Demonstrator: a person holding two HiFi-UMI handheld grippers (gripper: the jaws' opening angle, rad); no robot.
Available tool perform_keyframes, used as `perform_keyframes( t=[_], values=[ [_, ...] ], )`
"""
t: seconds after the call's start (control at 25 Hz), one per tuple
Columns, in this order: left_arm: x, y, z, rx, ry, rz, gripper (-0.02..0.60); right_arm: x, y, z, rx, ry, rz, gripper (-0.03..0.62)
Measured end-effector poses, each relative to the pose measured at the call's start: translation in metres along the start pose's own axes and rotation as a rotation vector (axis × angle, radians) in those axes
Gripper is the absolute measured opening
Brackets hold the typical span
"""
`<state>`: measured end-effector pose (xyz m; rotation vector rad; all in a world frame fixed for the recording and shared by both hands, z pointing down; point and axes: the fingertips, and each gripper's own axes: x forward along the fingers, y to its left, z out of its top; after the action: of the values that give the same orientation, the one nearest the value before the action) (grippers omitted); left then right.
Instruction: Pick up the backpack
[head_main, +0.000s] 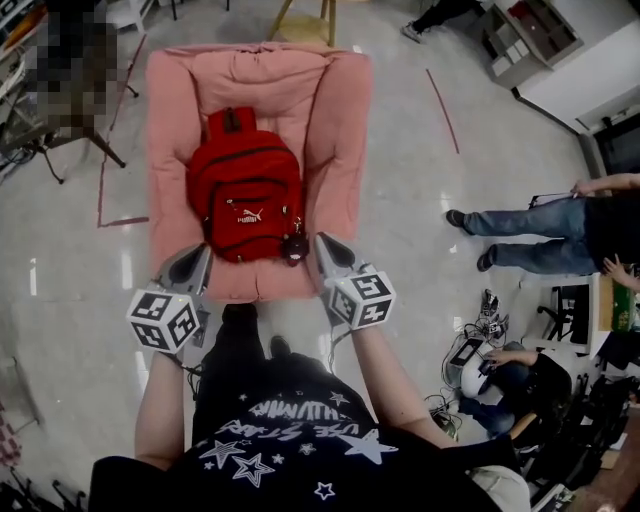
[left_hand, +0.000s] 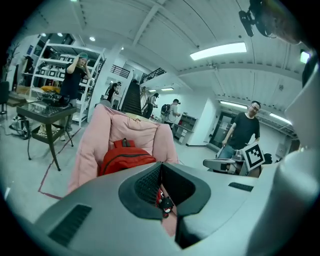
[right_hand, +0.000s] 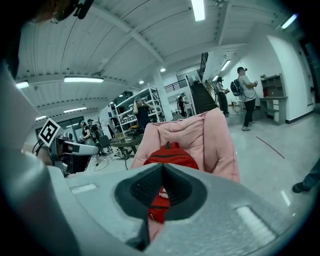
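Pink chair (head_main: 338, 110) at upper centre carries a red backpack (head_main: 245, 188); below, left hand-held gripper (head_main: 198, 258) and right hand-held gripper (head_main: 323, 247) are pressed together, empty.

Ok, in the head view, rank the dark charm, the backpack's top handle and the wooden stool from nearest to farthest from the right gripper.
1. Dark charm, just beside the right gripper, at the backpack's lower corner.
2. Top handle, at the backpack's far end.
3. Wooden stool, beyond the pink cushion.
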<state>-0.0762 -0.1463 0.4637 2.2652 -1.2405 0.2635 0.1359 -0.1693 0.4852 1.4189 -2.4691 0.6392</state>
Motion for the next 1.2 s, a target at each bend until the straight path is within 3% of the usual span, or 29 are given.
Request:
perform_keyframes(
  t=[0.2,0.36,0.48,0.52,0.56,0.6,0.68,0.8,0.84,1.0,1.2],
  values=[
    [0.036,0.04,0.024,0.0,0.026,-0.032,0.008,0.052,-0.011,0.017,0.007,0.01,-0.03,0.0],
    [0.064,0.078,0.031,-0.047,0.047,-0.029,0.009,0.095,-0.024,0.024,0.029,0.042,-0.052,0.0],
    [0.088,0.099,0.023,-0.047,0.115,-0.06,0.01,0.124,-0.035,0.023,0.034,0.073,-0.063,0.002],
    [0.096,0.103,0.019,-0.038,0.146,-0.082,0.055,0.133,-0.038,0.023,0.036,0.083,-0.064,0.003],
    [0.104,0.106,0.015,-0.034,0.177,-0.103,0.161,0.141,-0.041,0.022,0.04,0.094,-0.063,0.048],
    [0.111,0.11,0.011,-0.034,0.205,-0.12,0.215,0.149,-0.044,0.022,0.043,0.107,-0.063,0.124],
    [0.123,0.12,0.004,-0.034,0.244,-0.129,0.268,0.166,-0.049,0.02,0.037,0.127,-0.066,0.175],
    [0.141,0.141,0.0,0.002,0.256,-0.091,0.428,0.19,-0.056,0.02,0.016,0.124,-0.073,0.44],
    [0.147,0.147,0.0,0.019,0.251,-0.078,0.454,0.198,-0.058,0.019,0.014,0.129,-0.068,0.455],
    [0.169,0.167,-0.006,0.026,0.274,-0.064,0.456,0.225,-0.064,0.003,0.001,0.196,-0.03,0.468],
    [0.198,0.192,-0.03,0.05,0.357,-0.061,0.456,0.256,-0.084,-0.024,-0.113,0.286,-0.043,0.468]
  ],
)
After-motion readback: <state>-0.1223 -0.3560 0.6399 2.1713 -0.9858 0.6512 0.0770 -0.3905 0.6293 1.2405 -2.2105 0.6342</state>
